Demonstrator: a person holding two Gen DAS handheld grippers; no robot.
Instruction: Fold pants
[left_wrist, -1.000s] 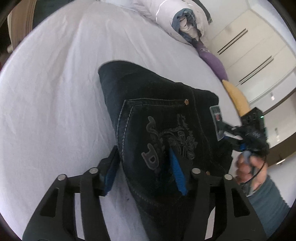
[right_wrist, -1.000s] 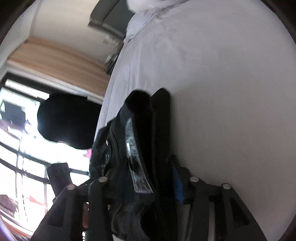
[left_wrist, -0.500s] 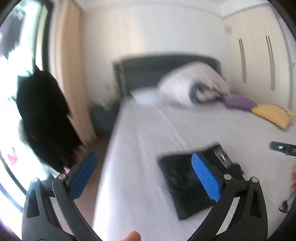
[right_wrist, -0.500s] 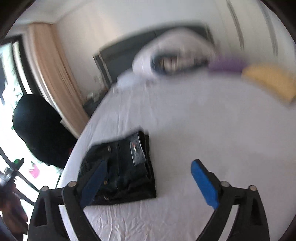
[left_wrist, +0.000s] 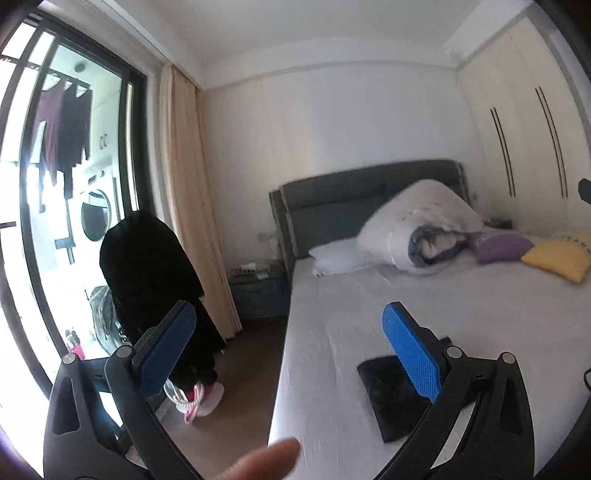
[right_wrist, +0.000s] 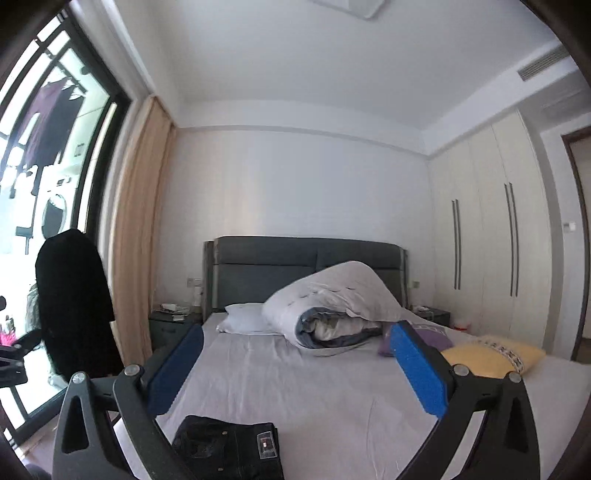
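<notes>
Pants: you are looking down at the dark pants (right_wrist: 229, 448), lying as a compact folded bundle on the white bed (right_wrist: 332, 387), at about 6 o'clock in the right wrist view and 4 o'clock in the left.
Left gripper (left_wrist: 291, 345): you are holding its jaws wide apart, gripping nothing, aiming toward the headboard.
Right gripper (right_wrist: 295, 363): its jaws are likewise standing fully apart and empty, well clear of the pants.
Progress: the folding is looking finished, judging by the tidy bundle.
Remaining: seemingly nothing; at most you are checking the edges for neatness.
</notes>
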